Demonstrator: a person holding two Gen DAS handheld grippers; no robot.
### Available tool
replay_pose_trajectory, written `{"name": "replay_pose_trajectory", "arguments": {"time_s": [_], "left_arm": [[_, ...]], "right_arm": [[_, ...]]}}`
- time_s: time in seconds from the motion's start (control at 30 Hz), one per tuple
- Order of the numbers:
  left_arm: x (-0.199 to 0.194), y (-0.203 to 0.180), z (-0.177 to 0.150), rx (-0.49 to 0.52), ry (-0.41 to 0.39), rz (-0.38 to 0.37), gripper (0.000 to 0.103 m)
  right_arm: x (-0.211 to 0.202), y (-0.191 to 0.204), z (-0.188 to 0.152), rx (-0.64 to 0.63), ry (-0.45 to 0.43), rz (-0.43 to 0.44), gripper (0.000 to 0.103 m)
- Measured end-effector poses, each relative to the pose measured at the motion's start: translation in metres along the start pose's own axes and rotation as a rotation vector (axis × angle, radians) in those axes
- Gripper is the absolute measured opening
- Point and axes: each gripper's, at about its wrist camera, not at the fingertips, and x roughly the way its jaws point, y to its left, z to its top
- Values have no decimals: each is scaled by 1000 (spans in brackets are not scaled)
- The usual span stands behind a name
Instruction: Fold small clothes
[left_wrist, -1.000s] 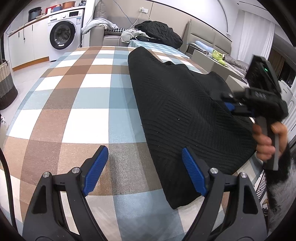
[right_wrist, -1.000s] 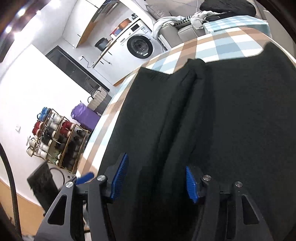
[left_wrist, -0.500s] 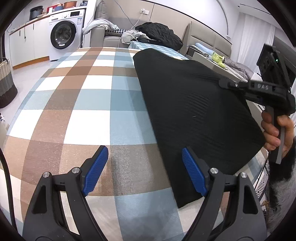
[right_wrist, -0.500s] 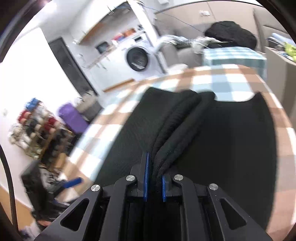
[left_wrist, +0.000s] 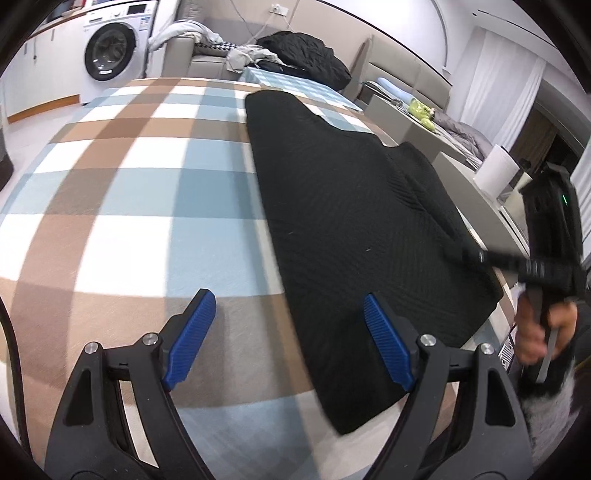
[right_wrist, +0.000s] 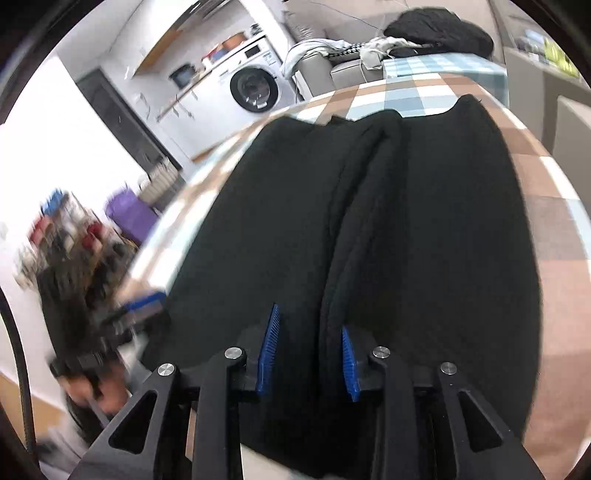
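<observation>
A black knitted garment (left_wrist: 354, 206) lies on the checked tablecloth (left_wrist: 122, 192), folded lengthwise, with a raised fold ridge (right_wrist: 354, 192) down its middle. My left gripper (left_wrist: 291, 339) is open and empty above the cloth, its right finger over the garment's near left edge. My right gripper (right_wrist: 308, 354) is partly open, its blue pads (right_wrist: 269, 350) on either side of the fold ridge at the garment's near edge; it also shows in the left wrist view (left_wrist: 476, 256) at the garment's right edge.
A washing machine (left_wrist: 110, 51) stands at the back left. A sofa with piled clothes (left_wrist: 303, 55) lies behind the table. A white roll (left_wrist: 495, 170) stands off the table's right edge. A shelf of bottles (right_wrist: 59, 229) stands on the floor to the left.
My right gripper was shut on the fold half a second ago and has opened. The lifted garment half has come down flat on the table. My left gripper has hardly moved.
</observation>
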Motion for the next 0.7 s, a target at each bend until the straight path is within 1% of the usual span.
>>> {"name": "replay_pose_trajectory", "arguments": {"time_s": [0.07, 0.13, 0.2, 0.27, 0.33, 0.37, 0.4, 0.47, 0.5, 0.53, 0.57, 0.6, 0.63, 0.67, 0.7], "left_arm": [[8, -6, 7, 30, 26, -2, 81], [14, -9, 15, 32, 54, -28, 81], [20, -9, 22, 15, 66, -24, 81], [25, -9, 28, -1, 72, -25, 81], [30, -7, 34, -23, 72, -36, 80], [31, -5, 36, -37, 70, -43, 74], [33, -4, 38, -49, 69, -51, 70], [39, -1, 43, -73, 71, -65, 48], [41, 0, 45, -84, 70, -58, 43], [42, 2, 46, -97, 71, -58, 33], [43, 5, 48, -112, 69, -64, 26], [43, 6, 48, -121, 62, -68, 23], [42, 8, 49, -124, 53, -74, 15], [40, 8, 49, -126, 45, -72, 10], [38, 10, 49, -125, 37, -66, 9]], "right_arm": [[-8, 4, -8, -37, -16, -42, 33], [-24, 4, -6, -51, -45, -91, 38], [-41, -2, -2, -44, -110, -168, 51], [-51, -18, 1, -3, -145, -237, 54], [-54, -33, 1, 42, -145, -274, 54], [-54, -40, 0, 55, -143, -280, 54], [-53, -45, -3, 68, -136, -285, 54], [-49, -55, -4, 91, -126, -267, 53], [-46, -58, -6, 101, -117, -261, 53], [-43, -61, -8, 112, -112, -259, 51], [-42, -63, -11, 112, -115, -255, 46], [-34, -57, -5, 109, -117, -255, 39], [-31, -55, 2, 102, -114, -251, 36], [-28, -53, 2, 97, -108, -250, 32], [-23, -53, 4, 90, -100, -251, 26]]}}
